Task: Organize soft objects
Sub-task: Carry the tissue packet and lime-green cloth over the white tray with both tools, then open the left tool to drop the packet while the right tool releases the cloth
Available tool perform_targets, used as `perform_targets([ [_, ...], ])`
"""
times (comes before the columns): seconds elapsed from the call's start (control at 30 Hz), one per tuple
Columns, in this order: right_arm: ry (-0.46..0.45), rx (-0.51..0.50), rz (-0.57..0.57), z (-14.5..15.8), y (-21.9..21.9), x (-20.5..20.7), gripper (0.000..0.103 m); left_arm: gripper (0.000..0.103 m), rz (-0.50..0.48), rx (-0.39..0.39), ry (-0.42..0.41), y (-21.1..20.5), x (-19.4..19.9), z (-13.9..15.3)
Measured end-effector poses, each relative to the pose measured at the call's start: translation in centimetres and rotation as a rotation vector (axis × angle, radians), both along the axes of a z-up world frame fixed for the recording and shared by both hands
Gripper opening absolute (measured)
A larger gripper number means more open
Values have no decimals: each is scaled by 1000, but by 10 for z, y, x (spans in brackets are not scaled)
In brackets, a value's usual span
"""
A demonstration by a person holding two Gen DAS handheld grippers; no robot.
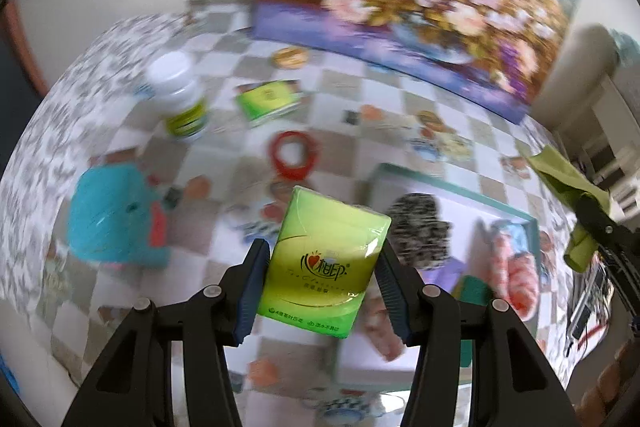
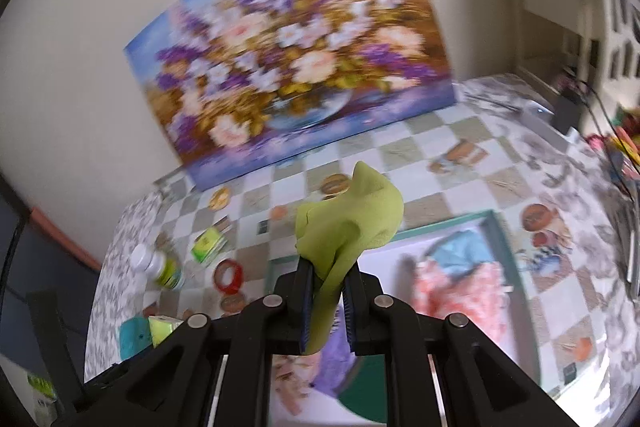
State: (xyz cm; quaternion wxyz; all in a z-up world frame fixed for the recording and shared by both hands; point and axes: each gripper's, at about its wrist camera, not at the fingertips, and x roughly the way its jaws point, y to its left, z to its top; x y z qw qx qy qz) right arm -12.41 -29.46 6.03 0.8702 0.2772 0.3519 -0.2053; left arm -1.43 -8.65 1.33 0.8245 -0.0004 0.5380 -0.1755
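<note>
**Both claws carrying soft items above the checkered tabletop**

A large flower painting on canvas [image 2: 296, 67] is leaning against the pale wall at the back of the tabletop [image 2: 440, 143], which is wearing a grey-and-white checkered cloth with printed pictures. A shallow teal-rimmed white tray [image 2: 498, 227] is lying on it at the right side, holding a pink fluffy cloth [image 2: 460, 303], a light blue cloth [image 2: 460, 251] and, seen from the left wrist, a black-and-white speckled cloth [image 1: 420, 231]. To the left, a teal box-like item [image 1: 112, 215] is sitting blurred near the tabletop's edge.

The left claw [image 1: 320, 267] is gripping a green plastic-wrapped pack of tissues [image 1: 324, 263] by its two sides, holding it in the air in front of the tray's left end. The right claw [image 2: 328, 303] is clamping nearly closed on a yellow-green soft cloth [image 2: 352, 227], which is bunching up above the fingers, over the tray's near left part.

Farther back on the tabletop, a white-capped bottle with a green label [image 1: 180, 95] is lying tilted, a second green tissue pack [image 1: 272, 99] is resting beside it, and a red tape ring [image 1: 294, 155] is lying flat between them and the tray.
</note>
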Motion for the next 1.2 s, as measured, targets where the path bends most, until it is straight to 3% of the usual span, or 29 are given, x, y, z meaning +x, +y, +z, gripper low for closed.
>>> perform_targets([
  [0.2, 37, 10, -92, -6, -39, -19, 14, 55, -117, 7, -14, -59, -6, 5],
  [0.53, 91, 25, -193, -23, -90, -41, 14, 55, -234, 12, 8, -132, -11, -14],
  [0.77, 171, 54, -164, -51, -100, -27, 14, 55, -279, 24, 11, -153, -7, -34],
  [1.2, 380, 148, -56, -106, -74, -4, 17, 55, -322, 65, 43, -156, -7, -56],
])
